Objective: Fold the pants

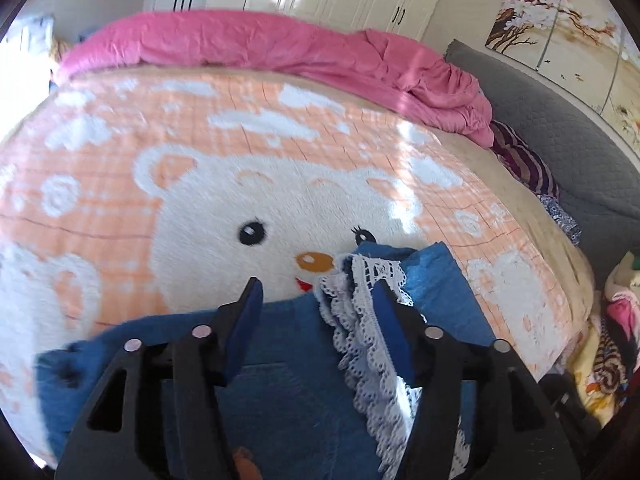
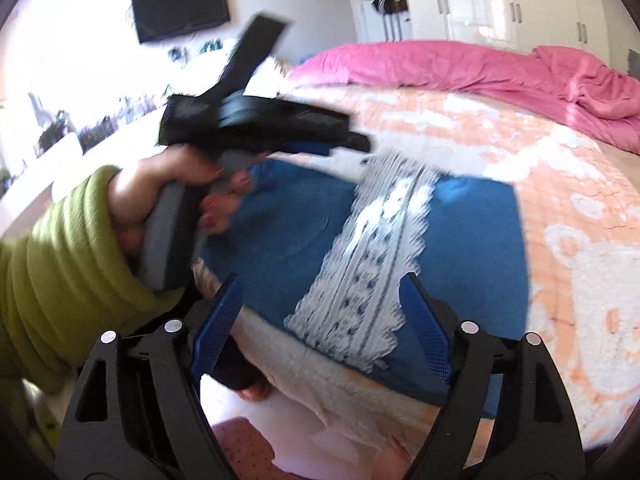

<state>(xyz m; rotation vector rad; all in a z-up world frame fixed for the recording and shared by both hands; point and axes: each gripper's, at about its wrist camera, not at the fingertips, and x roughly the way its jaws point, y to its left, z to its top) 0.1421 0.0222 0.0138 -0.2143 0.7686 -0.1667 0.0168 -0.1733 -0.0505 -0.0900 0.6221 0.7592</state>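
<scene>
Blue lace-trimmed pants [image 2: 360, 248] — folded, lying on the bear-print blanket [image 1: 240, 184]. Left gripper [image 1: 320, 312] over the pants, fingers apart; right gripper [image 2: 320, 316] — fingers apart, just short of the pants.

You have one pair of blue pants [image 2: 280, 232] on the bed, folded into a block; one white lace band [image 2: 372, 264] runs across it; two grippers in play, your left gripper [image 1: 316, 292] and your right gripper [image 2: 320, 288], each with two blue-padded fingers set apart; one hand [image 2: 168, 188] in a green sleeve shows, holding the left tool; one peach bear blanket [image 1: 200, 152] covers the bed; one pink quilt [image 1: 280, 44] lies bunched along the far edge; one black screen [image 2: 180, 8] on the wall; one grey headboard [image 1: 560, 128]; one flower painting [image 1: 560, 28], panel count unclear.
</scene>
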